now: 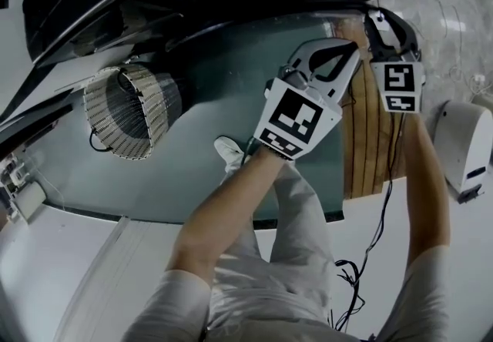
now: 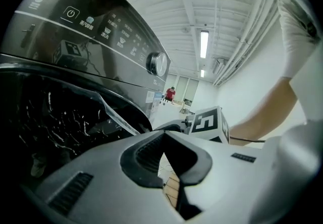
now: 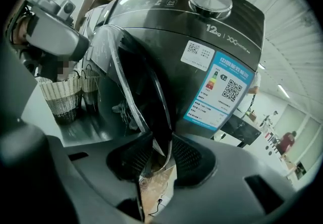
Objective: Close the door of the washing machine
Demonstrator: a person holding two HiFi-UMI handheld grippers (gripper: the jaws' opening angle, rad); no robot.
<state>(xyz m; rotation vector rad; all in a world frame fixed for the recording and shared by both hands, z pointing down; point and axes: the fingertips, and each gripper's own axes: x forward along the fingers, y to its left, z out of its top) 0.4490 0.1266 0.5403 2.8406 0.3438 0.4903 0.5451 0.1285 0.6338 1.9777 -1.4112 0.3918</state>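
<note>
The dark grey washing machine (image 3: pixel 202 31) fills the right gripper view, with a round knob (image 3: pixel 209 1) on top and a blue label on its front. Its door (image 3: pixel 151 102) stands ajar, film-wrapped, and its edge runs between the jaws of my right gripper (image 3: pixel 160 160). The pads stand apart from that edge on both sides, so the gripper is open. My left gripper (image 2: pixel 169 167) is shut with nothing in it, just left of the right gripper (image 1: pixel 379 23). It faces the control panel (image 2: pixel 116 31) and the dark opening below. In the head view the left gripper (image 1: pixel 350 51) is close to the machine.
A wicker basket (image 1: pixel 127 113) stands on the grey-green platform (image 1: pixel 216 179) left of my arms. Wooden slats (image 1: pixel 373 140) lie under the grippers. A white device (image 1: pixel 466 144) sits at the right, and black cables (image 1: pixel 362 271) trail over the pale floor.
</note>
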